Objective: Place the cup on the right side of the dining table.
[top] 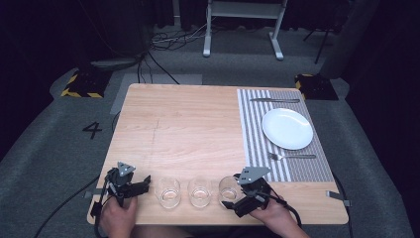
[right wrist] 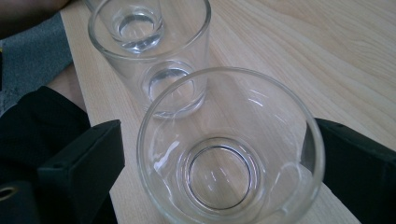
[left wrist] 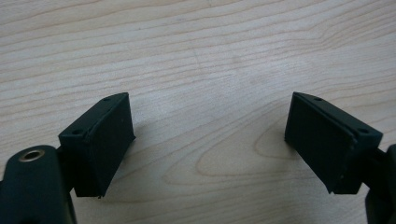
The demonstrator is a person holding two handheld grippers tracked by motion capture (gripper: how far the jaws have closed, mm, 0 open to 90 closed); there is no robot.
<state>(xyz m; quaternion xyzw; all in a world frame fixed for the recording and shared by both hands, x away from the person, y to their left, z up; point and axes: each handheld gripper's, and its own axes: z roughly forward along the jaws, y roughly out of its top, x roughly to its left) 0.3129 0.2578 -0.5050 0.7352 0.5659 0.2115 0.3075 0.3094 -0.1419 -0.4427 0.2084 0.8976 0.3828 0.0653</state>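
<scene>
Right gripper [right wrist: 219,154]: jaws spread wide to either side of the nearest glass [right wrist: 231,149], one pad left of its wall with a gap showing, the other at its right wall, contact not certain; the glass stands upright on the table [right wrist: 299,51], not lifted and, as far as can be judged, not yet clamped. In the high view this gripper [top: 233,202] sits at the table's near edge with the same glass [top: 229,188] between its jaws. Left gripper [left wrist: 208,140]: jaws open, nothing between them but bare wood; in the high view it [top: 140,186] rests at the near left corner, just beside the row of glasses. Row: three clear empty glasses along the near edge, the right one in the jaws, the middle glass [top: 200,192] and the left glass [top: 168,193] standing free, close together but apart. Farther off, right side: striped placemat [top: 252,134] bearing a white plate [top: 288,128], a fork [top: 291,156] on its near side, a knife [top: 275,100] on its far side. Status, as a judgement: the place setting lacks a glass; the work is at its start, with a grasp on the first glass being set up. Remaining: close on the glass, lift, carry it to the placemat; the two other glasses untouched.
</scene>
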